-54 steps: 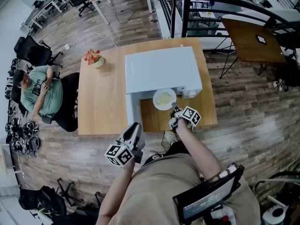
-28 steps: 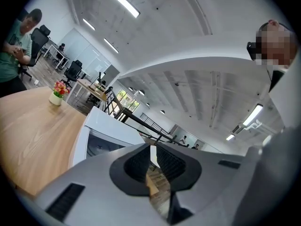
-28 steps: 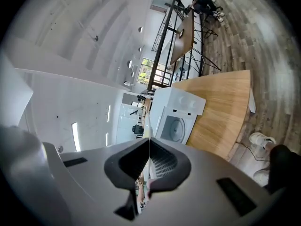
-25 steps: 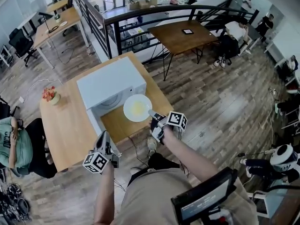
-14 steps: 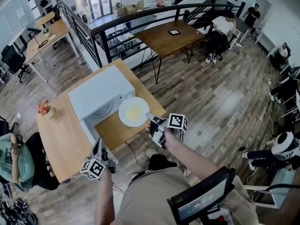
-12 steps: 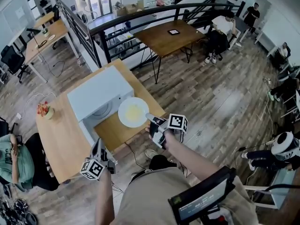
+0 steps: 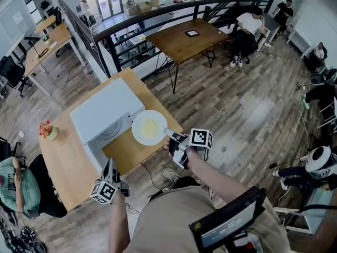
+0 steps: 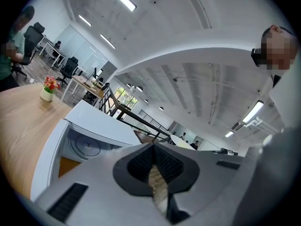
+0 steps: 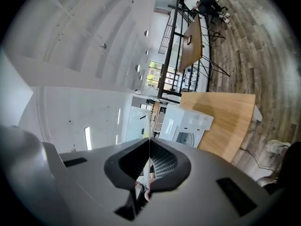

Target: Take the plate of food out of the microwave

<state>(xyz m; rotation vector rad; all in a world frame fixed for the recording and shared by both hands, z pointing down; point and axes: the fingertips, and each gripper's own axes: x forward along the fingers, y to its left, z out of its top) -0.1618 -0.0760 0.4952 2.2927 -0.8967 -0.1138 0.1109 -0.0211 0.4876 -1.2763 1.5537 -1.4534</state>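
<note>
White plate (image 7: 149, 127) drawn clear of microwave (image 7: 100, 112); task nearly done
Rim is pinched by right tool (image 7: 169, 134); left tool (image 7: 109, 167) is pressed together, empty.

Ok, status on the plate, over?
Right gripper shut on plate rim. Plate out of microwave, over table. Left gripper shut, empty. Nothing in the way.

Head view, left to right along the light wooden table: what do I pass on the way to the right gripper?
flowers → microwave → plate → right gripper, shut on the plate's rim.
</note>
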